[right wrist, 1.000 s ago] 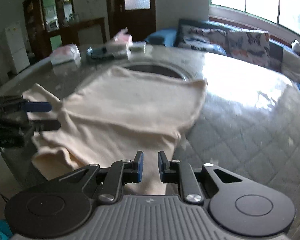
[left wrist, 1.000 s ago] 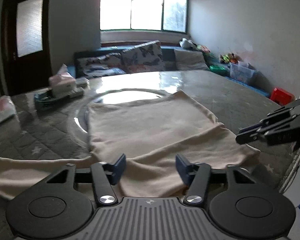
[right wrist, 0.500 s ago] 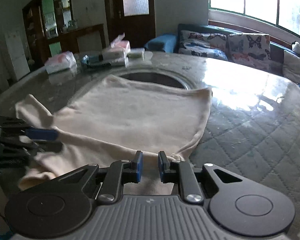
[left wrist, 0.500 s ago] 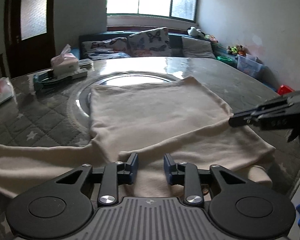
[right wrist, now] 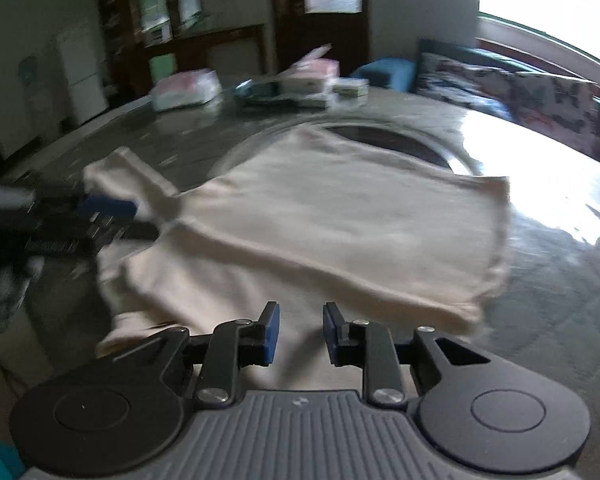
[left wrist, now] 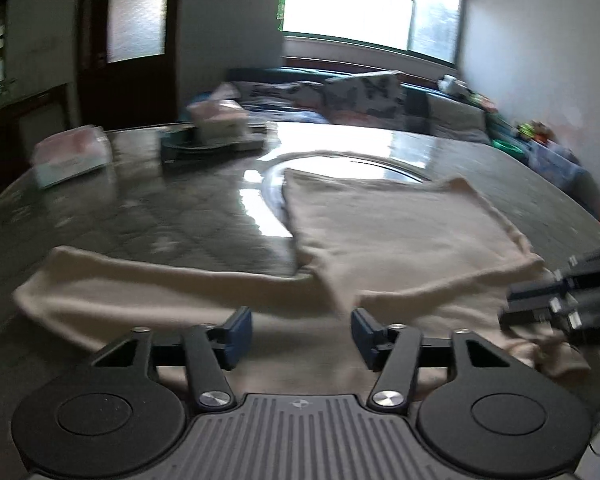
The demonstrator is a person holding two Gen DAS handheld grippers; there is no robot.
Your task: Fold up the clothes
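Opening, left gripper (left wrist: 301, 332): jaws wide, nothing pinched, cloth beneath.
Opening, right gripper (right wrist: 299, 330): narrower gap, empty.
Shirt (left wrist: 400, 232): cream, flat on table (left wrist: 140, 216), sleeve left.
Left view only: window (left wrist: 364, 0).
Right view only: cabinet (right wrist: 160, 20).

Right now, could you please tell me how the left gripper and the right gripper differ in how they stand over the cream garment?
The left gripper stands wide apart, while the right gripper shows a narrower gap. The left works by the outstretched sleeve; the right works at the opposite side, by the garment's folded body. Shared: both have blue pads, jaws opening, nothing pinched, cloth just beneath.
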